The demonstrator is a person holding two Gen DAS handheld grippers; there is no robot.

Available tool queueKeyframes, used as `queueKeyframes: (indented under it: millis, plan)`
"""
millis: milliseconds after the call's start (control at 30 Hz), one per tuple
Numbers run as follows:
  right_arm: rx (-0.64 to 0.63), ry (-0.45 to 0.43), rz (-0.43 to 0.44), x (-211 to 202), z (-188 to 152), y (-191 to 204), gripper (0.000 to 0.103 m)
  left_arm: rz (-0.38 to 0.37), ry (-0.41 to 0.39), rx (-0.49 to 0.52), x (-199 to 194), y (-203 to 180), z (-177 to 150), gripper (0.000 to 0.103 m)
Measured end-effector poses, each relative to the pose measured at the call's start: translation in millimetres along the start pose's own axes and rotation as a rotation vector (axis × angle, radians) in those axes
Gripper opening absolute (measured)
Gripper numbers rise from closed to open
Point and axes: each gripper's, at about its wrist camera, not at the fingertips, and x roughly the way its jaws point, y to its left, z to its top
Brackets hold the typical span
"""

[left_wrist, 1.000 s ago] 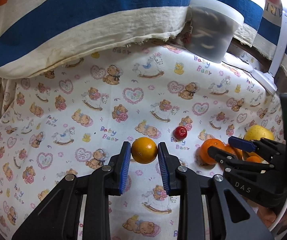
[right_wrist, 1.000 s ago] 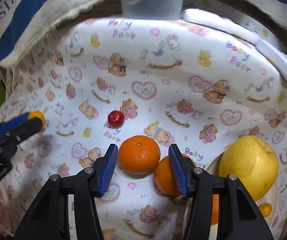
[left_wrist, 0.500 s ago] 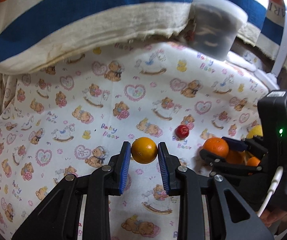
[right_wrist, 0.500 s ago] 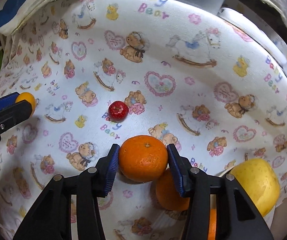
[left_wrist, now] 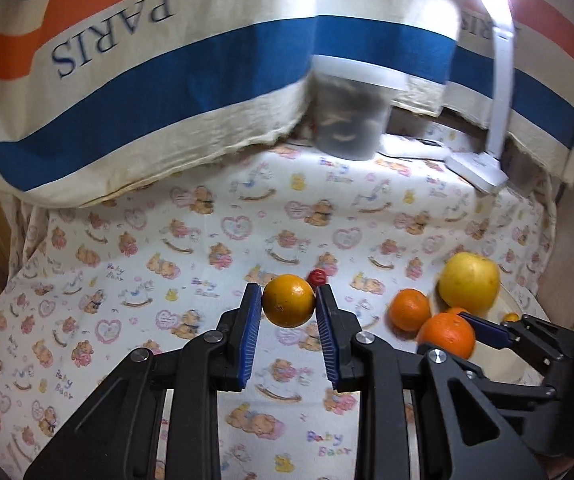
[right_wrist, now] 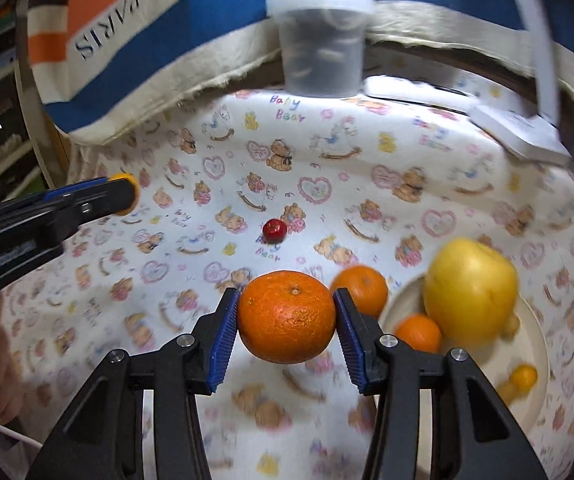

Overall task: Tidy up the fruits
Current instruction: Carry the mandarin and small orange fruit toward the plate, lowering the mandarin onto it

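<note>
Left claw [left_wrist: 289, 306] clamped on small orange [left_wrist: 289, 306], right claw [right_wrist: 286, 317] clamped on mandarin [right_wrist: 286, 317], now lifted; plate [right_wrist: 535, 344] interior only in right view.

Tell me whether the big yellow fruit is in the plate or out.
In. The yellow fruit sits inside the plate rim, beside a small orange.

Lidded tub [right_wrist: 321, 46], white lamp [right_wrist: 535, 136], striped cloth [left_wrist: 175, 92].
</note>
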Motion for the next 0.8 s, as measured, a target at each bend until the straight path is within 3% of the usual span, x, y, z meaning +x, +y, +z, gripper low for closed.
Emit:
queueKeyframes:
  millis: [333, 567, 800]
  plan:
    - [0.173, -0.098, -0.086, -57, -40, -74, 0.049, -0.157, 0.005, 0.103, -1, -44, -19, 0.027]
    - [0.287, -0.106, -0.074, -70, -66, -117, 0.049, -0.178, 0.011, 0.207, 6, -80, -40, 0.027]
    - [0.333, -0.001, -0.110, -47, -75, -135, 0.049, -0.206, 0.010, 0.304, 8, -106, -58, 0.027]
